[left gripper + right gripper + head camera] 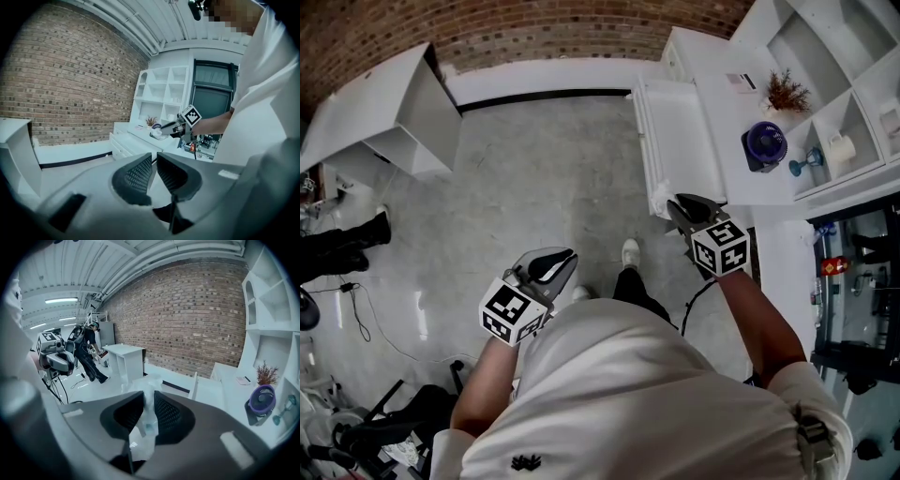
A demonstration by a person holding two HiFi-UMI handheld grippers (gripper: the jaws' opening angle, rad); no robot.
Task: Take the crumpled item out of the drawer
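Observation:
The crumpled item [147, 386] is a wad of clear plastic, and my right gripper [149, 398] is shut on it, with the wad sticking out past the fingertips. In the head view that gripper [681, 206] hangs at the near end of the open white drawer [670, 141], level with its front corner. The left gripper view shows the same pale wad [157, 134] at the right gripper's tips beside the cabinet. My left gripper [563, 258] hovers over the floor, well left of the drawer. Its jaws [153, 163] stand almost together with nothing between them.
A white shelf unit on the right holds a purple fan [764, 142] and a dried plant [786, 92]. A white desk [384, 122] stands at the far left by the brick wall. A person in black [89, 355] stands near it, with cables on the floor.

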